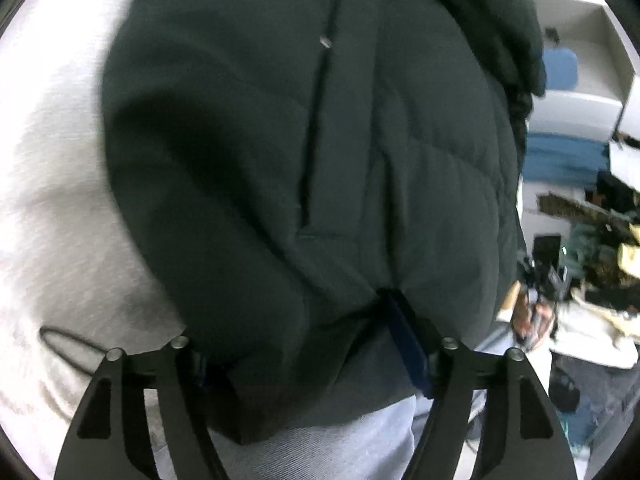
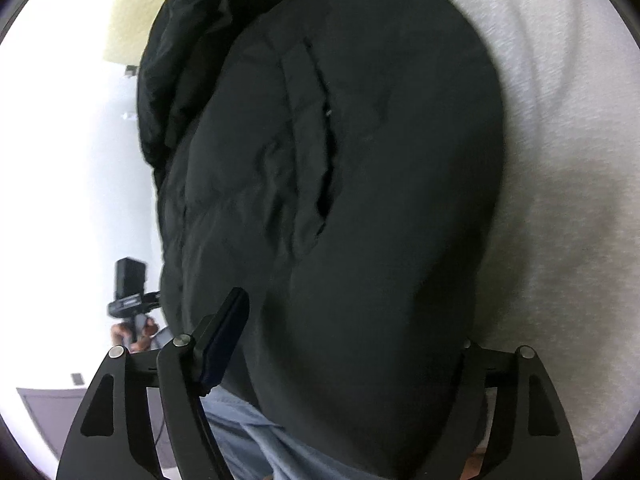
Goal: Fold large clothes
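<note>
Left wrist view, from the left edge: a pale grey, softly wrinkled fabric surface (image 1: 60, 200) lies under a dark green-black padded jacket (image 1: 280, 160), which fills the middle of the picture. A long pocket slit with a small metal zip pull (image 1: 325, 43) runs down the jacket's front. The left gripper (image 1: 308, 364) reaches in from below with its jaws spread wide; the jacket's lower hem bulges between them, and the right blue-padded finger (image 1: 408, 340) lies against the fabric. Whether the pads press on it cannot be told. Further right, a hand holding the other gripper's handle (image 1: 532, 316) shows beside a cluttered floor.

Right wrist view, from the left: a bright white wall, then a hand on a black handle (image 2: 132, 320). The right gripper (image 2: 344, 344) also stands with jaws wide apart, the jacket's bulky hem between them, its left blue pad (image 2: 224, 340) resting on the cloth. Light blue trousers (image 2: 256, 440) show beneath.
</note>
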Tool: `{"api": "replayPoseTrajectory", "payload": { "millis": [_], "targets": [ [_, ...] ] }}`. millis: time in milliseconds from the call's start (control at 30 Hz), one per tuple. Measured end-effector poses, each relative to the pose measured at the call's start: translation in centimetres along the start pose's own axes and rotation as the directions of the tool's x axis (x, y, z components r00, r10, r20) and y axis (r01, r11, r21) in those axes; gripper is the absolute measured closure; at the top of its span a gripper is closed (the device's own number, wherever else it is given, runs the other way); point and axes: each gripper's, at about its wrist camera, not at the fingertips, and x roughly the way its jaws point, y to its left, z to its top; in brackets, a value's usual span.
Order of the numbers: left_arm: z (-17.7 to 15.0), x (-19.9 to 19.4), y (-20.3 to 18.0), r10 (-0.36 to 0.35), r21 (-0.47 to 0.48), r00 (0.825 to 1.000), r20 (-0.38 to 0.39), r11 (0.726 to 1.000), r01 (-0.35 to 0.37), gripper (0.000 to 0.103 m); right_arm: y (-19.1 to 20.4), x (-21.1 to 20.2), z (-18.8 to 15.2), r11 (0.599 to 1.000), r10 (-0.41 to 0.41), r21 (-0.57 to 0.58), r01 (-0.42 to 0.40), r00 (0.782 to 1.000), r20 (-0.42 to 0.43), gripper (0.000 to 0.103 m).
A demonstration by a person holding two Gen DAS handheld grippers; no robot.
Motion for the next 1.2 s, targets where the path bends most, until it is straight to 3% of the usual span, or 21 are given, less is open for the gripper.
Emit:
{"api": "replayPoseTrajectory", "payload": {
  "millis": [133, 233, 267, 300, 367, 433, 467, 533, 633, 700, 900, 1067, 1200],
  "targets": [
    [0.5, 1.2, 0.7, -0.039, -0.050, 0.997, -0.065, 0.998, 0.036, 0.028, 0.8, -0.2, -0.2, 0.995, 0.092, -0.035, -0.091, 0.996, 0.008, 0.028],
    [0.2, 1.0, -0.4, -0.083, 0.041, 0.993, -0.085, 0.995, 0.087, 0.031, 2.3, -0.2, -0.4, 0.988, 0.115, -0.105, -0.114, 0.993, 0.004, 0.033],
    [0.1, 0.9, -0.9, -0.081, 0.063, 0.994, -0.079, 0.994, 0.086, 0.034, 2.8, -0.1, -0.5, 0.985, 0.124, -0.123, -0.122, 0.992, 0.004, 0.040],
    [0.0, 0.8, -1.3, -0.075, 0.077, 0.995, -0.065, 0.994, 0.079, 0.039, 3.3, -0.1, -0.6, 0.983, 0.118, -0.145, -0.116, 0.993, 0.008, 0.045],
    [-0.5, 0.3, -1.6, -0.039, 0.075, 0.998, -0.039, 0.996, 0.042, 0.059, 4.1, 0.0, -0.8, 0.981, 0.066, -0.184, -0.061, 0.998, 0.023, 0.071],
    [-0.9, -0.2, -2.2, -0.009, 0.083, 1.000, -0.001, 0.996, 0.010, 0.075, 4.9, 0.2, -0.8, 0.976, 0.036, -0.215, -0.026, 0.998, 0.043, 0.086],
    [-1.3, -0.8, -2.5, -0.003, 0.096, 1.000, 0.029, 0.995, 0.000, 0.086, 5.4, 0.0, -0.8, 0.972, 0.035, -0.234, -0.019, 0.997, 0.062, 0.090],
    [-2.2, -2.4, -3.1, -0.012, 0.111, 0.993, 0.115, 0.994, -0.001, 0.095, 6.4, -0.5, -1.1, 0.962, 0.024, -0.272, 0.005, 0.994, 0.103, 0.092],
    [-2.7, -4.6, -4.4, -0.077, 0.122, 0.964, 0.254, 0.991, 0.047, 0.099, 7.8, -1.0, -1.4, 0.954, 0.013, -0.298, 0.034, 0.988, 0.152, 0.095],
    [-3.5, -6.5, -4.8, -0.128, 0.128, 0.935, 0.331, 0.988, 0.090, 0.100, 9.1, -2.3, -2.0, 0.935, 0.016, -0.350, 0.056, 0.980, 0.200, 0.095],
    [-6.4, -12.7, -5.2, -0.234, 0.164, 0.853, 0.467, 0.971, 0.177, 0.101, 11.5, -7.8, -3.1, 0.919, 0.163, -0.393, -0.021, 0.929, 0.331, 0.097],
    [-10.0, -17.5, -4.6, -0.248, 0.184, 0.812, 0.528, 0.967, 0.175, 0.101, 13.0, -11.4, -5.8, 0.901, 0.252, -0.429, -0.069, 0.887, 0.386, 0.097],
    [-14.3, -19.6, -5.8, -0.252, 0.216, 0.802, 0.542, 0.964, 0.157, 0.101, 14.1, -13.6, -8.8, 0.884, 0.286, -0.461, -0.078, 0.871, 0.400, 0.097]
  ]
}}
